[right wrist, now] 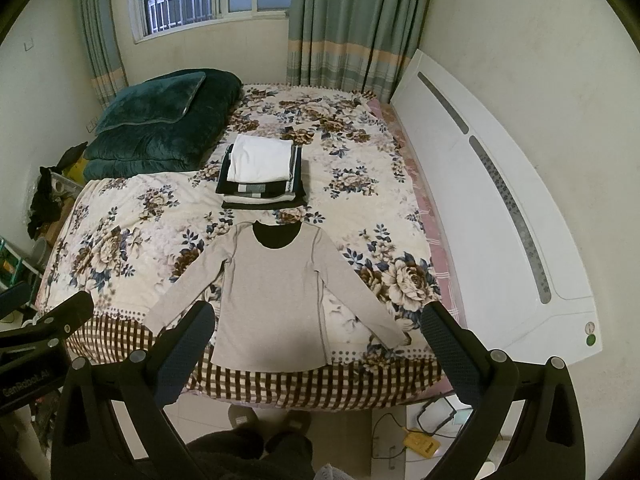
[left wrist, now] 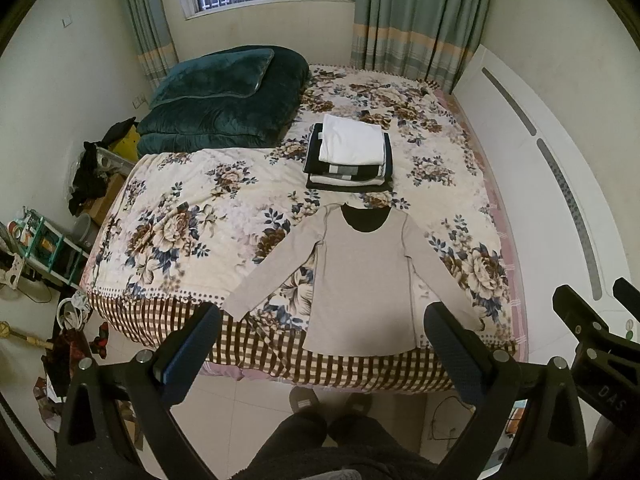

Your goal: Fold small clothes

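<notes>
A beige long-sleeved shirt [left wrist: 360, 280] lies flat, face up, on the floral bed cover, sleeves spread, hem at the near edge; it also shows in the right wrist view [right wrist: 272, 292]. Behind it sits a stack of folded clothes [left wrist: 350, 152] with a white piece on top, seen too in the right wrist view [right wrist: 262, 170]. My left gripper [left wrist: 324, 320] is open and empty, held above the near edge of the bed over the shirt's hem. My right gripper [right wrist: 320, 320] is open and empty at about the same height. Neither touches the shirt.
A folded dark green quilt [left wrist: 224, 100] with a pillow lies at the far left of the bed [left wrist: 180, 208]. A white headboard [left wrist: 540, 200] runs along the right. Clutter and a shelf [left wrist: 40, 240] stand on the floor at left. My feet in slippers [left wrist: 332, 404] are below the bed edge.
</notes>
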{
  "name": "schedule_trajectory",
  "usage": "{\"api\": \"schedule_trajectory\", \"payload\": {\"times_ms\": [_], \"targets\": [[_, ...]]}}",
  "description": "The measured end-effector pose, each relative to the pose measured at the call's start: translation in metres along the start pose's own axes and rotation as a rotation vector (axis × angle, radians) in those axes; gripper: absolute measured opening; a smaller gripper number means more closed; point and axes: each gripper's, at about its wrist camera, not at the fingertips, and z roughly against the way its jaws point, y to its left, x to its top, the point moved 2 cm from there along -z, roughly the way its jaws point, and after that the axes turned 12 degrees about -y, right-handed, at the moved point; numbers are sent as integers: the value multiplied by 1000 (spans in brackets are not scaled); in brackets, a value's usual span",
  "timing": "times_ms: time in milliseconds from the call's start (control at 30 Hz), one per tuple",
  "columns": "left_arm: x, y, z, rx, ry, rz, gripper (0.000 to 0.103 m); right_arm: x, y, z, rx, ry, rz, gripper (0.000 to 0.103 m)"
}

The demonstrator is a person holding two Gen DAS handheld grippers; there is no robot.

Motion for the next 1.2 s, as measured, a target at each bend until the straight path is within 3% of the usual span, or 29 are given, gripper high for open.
{"api": "schedule_trajectory", "payload": {"times_ms": [1200], "targets": [[16, -2, 15, -8, -13, 11, 103, 6, 0, 8, -1, -13, -1, 103]]}}
